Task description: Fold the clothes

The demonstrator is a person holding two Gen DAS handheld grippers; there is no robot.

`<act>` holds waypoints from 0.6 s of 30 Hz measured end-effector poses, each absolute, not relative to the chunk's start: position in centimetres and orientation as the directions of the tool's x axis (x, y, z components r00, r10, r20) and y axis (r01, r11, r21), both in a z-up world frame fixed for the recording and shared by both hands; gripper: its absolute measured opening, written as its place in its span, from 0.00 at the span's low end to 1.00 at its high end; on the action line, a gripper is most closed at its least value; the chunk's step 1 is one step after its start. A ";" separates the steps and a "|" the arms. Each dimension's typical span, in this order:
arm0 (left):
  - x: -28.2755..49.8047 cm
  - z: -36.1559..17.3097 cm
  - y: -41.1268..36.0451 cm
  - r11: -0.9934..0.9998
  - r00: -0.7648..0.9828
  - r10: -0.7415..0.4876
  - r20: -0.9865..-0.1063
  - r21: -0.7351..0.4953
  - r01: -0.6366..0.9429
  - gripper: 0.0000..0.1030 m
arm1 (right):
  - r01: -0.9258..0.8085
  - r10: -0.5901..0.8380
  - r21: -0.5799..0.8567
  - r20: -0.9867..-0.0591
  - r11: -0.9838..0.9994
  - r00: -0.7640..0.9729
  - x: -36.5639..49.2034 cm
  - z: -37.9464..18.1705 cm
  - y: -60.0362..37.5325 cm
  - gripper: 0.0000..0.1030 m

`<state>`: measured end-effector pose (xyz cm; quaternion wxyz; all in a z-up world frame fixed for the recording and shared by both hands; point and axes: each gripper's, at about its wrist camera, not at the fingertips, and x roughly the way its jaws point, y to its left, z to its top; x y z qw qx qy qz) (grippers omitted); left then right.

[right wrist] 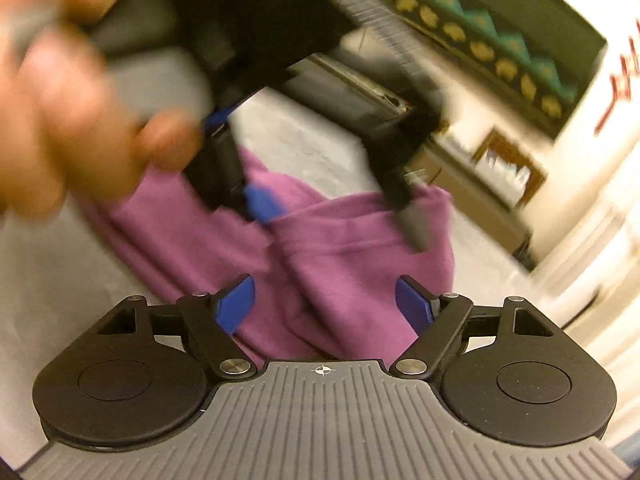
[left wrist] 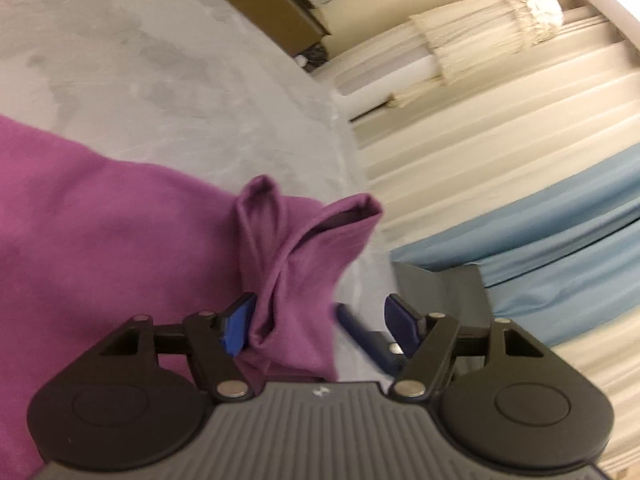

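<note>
One purple cloth (left wrist: 120, 216) is the thing we have to fold. It lies on a pale grey surface (left wrist: 160, 60) that looks like a bed, though we cannot be sure. It looks soft and light to us, and we think it will flop and bunch up when we lift it, so it will not keep its shape by itself. It does not look slippery or easy to break.

A bunched part of it with a short sleeve (left wrist: 344, 220) sticks up right in front of our left claw (left wrist: 320, 324). That claw is spread wide. One blue pad touches the bunch, but the other pad is apart from it, so nothing is pinched.

Our right claw (right wrist: 326, 304) is spread wide too. Purple cloth lies under and between its pads, but they do not press on it.

From the right claw's view we see a hand (right wrist: 68, 92), very blurry, holding the left claw over the far part of the cloth.

We think the best places to take hold are a hem or a corner, one in each claw, so the cloth stays flat.

We see no baskets or boxes to put clothes in.
</note>
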<state>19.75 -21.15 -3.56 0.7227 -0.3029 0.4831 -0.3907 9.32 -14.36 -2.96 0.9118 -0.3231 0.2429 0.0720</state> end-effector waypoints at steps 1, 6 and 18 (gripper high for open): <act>19.7 -3.3 -21.2 0.503 0.226 -0.862 -0.453 -0.817 0.281 0.68 | -0.285 -0.045 -0.596 -0.476 0.751 0.878 9.7 -3.7 -14.0 0.63; 18.9 -2.0 -20.0 0.532 0.278 -0.844 -0.458 -0.778 0.333 0.69 | -0.267 -0.079 -0.643 -0.457 0.718 0.886 10.4 -3.2 -13.6 0.15; 17.6 -3.0 -20.2 0.774 0.432 -0.632 -0.644 -0.547 0.318 0.48 | -0.433 0.131 -0.518 -0.519 0.738 0.845 6.4 -2.3 -13.4 0.04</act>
